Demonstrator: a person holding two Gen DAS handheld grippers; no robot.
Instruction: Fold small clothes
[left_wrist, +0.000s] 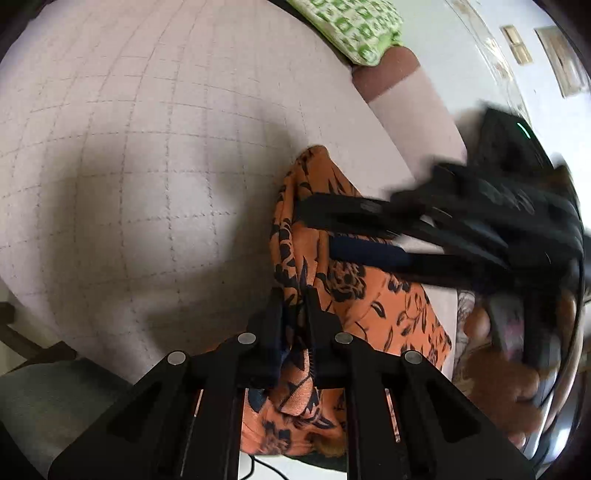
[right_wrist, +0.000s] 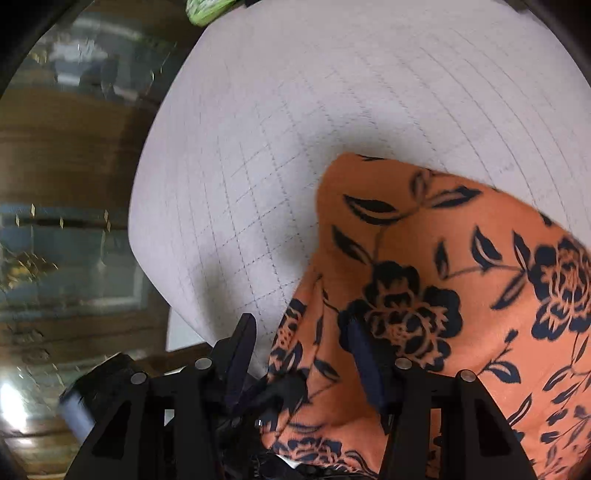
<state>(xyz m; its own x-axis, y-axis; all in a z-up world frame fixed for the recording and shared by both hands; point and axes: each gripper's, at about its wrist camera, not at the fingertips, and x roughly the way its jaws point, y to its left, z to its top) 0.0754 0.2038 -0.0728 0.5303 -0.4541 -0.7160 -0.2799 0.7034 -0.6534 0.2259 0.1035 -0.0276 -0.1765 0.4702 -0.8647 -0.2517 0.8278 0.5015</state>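
Nearest the lens in the left wrist view, the left claw (left_wrist: 293, 314) is closed tight on a bunched fold of the orange floral garment (left_wrist: 369, 302), its two black fingers (left_wrist: 321, 317) pinching the cloth with almost no gap. The garment, orange with a dark flower-and-leaf print, lies crumpled at the near right part of the pale grid-lined tabletop (left_wrist: 147, 166), rising from the claw toward a rounded peak farther in. From the right of the same view the right claw (left_wrist: 317, 230) reaches across the cloth, its fingers spread with fabric between and under them; a hand (left_wrist: 509, 380) grips its body at the right edge, blurred. In the right wrist view the right claw (right_wrist: 301, 349) stands partly open: the left finger (right_wrist: 242, 354) hangs over bare tabletop (right_wrist: 332, 92) just beside the garment's edge, while the right finger (right_wrist: 364, 362) lies against the printed cloth (right_wrist: 443, 277); whether the pads press it cannot be told. The garment fills the near right of that view. A green-and-white patterned cloth (left_wrist: 351, 26) lies at the far edge of the tabletop, well apart from the garment, beside a brown cushion (left_wrist: 388, 70).
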